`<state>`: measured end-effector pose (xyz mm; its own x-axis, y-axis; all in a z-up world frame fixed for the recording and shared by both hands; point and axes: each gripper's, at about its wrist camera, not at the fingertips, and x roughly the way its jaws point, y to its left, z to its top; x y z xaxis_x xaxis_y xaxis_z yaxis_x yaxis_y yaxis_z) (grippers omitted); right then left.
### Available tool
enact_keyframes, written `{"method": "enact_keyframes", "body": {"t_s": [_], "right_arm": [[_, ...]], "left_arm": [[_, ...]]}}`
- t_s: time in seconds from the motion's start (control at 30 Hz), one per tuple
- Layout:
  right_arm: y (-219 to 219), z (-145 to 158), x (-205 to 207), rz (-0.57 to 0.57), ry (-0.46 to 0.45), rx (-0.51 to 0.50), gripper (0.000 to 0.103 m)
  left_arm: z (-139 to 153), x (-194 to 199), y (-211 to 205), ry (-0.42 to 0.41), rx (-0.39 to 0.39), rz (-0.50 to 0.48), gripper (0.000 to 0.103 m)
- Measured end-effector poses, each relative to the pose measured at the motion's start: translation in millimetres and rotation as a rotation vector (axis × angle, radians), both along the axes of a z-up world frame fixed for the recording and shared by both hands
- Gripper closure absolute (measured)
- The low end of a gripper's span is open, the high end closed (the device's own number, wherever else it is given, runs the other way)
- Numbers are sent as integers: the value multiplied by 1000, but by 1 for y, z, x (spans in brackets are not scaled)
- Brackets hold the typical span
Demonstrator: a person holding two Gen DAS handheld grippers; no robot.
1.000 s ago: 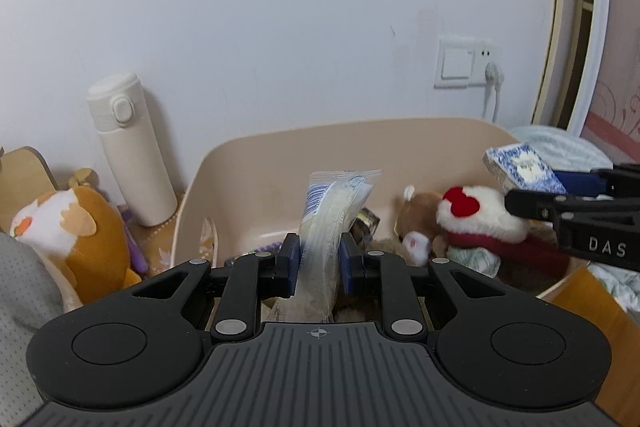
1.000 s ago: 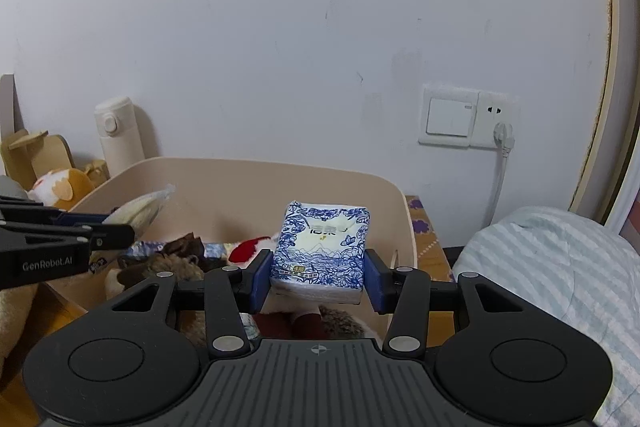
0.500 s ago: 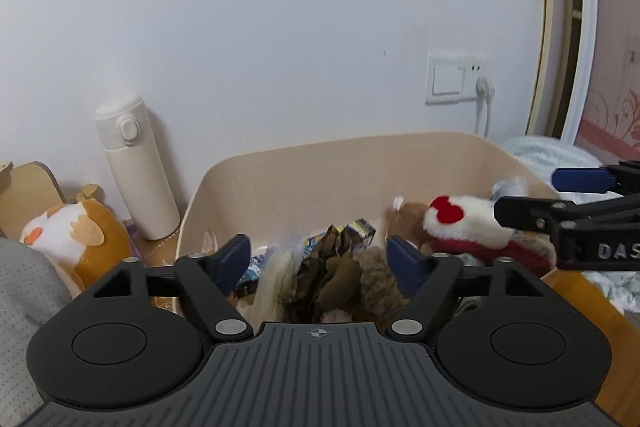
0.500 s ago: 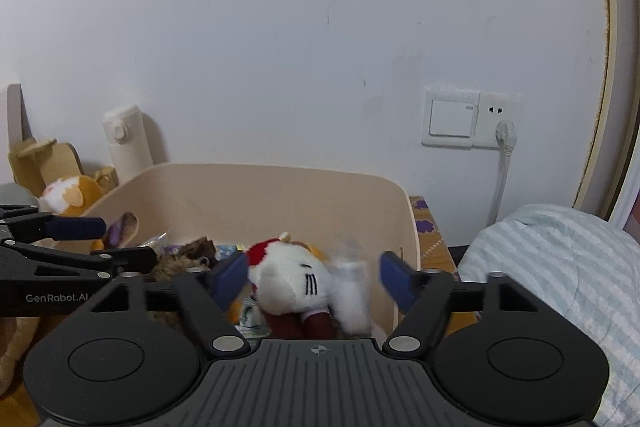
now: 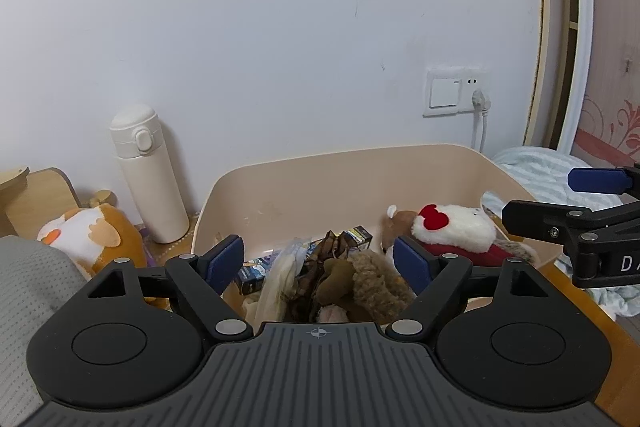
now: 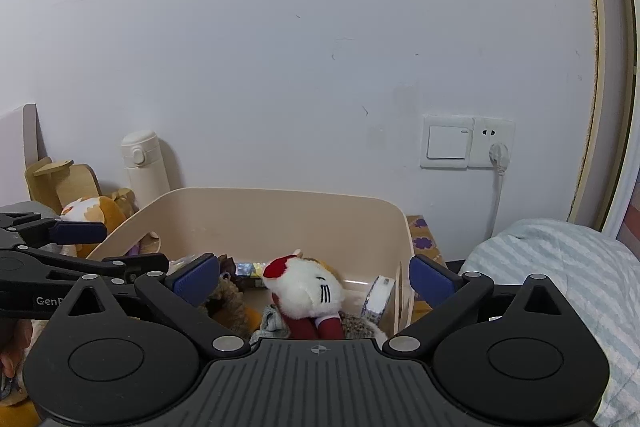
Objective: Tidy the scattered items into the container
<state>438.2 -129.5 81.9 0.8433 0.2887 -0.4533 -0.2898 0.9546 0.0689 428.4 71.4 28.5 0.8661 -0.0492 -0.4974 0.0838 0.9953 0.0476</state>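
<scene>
Our left gripper and right gripper are opening wide, empty, above the beige plastic tub; left of it stands a cream flask. Only our right view shows the blue-patterned tissue pack.

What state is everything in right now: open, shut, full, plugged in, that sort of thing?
Left gripper: jaws opening, nothing between them.
Right gripper: jaws opening, nothing between them.
Bin: open-topped, partly filled with toys and packets.
White plush toy: lying in the bin.
Tissue pack: on edge against the bin's wall.
Flask: upright, lid shut.
Plug: in the socket.
</scene>
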Motion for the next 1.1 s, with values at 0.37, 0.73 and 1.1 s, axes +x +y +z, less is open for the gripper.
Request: {"method": "enact_keyframes", "body": {"t_s": [0.37, 0.73, 1.1], "right_arm": [[-8, -2, -26, -7, 11, 40, 0], [-15, -1, -83, -17, -15, 56, 0], [-19, 12, -157, -17, -99, 44, 0]], "left_arm": [[7, -39, 11, -48, -39, 82, 20], [13, -105, 8, -104, -16, 77, 20], [15, -177, -15, -129, -47, 39, 20]]}}
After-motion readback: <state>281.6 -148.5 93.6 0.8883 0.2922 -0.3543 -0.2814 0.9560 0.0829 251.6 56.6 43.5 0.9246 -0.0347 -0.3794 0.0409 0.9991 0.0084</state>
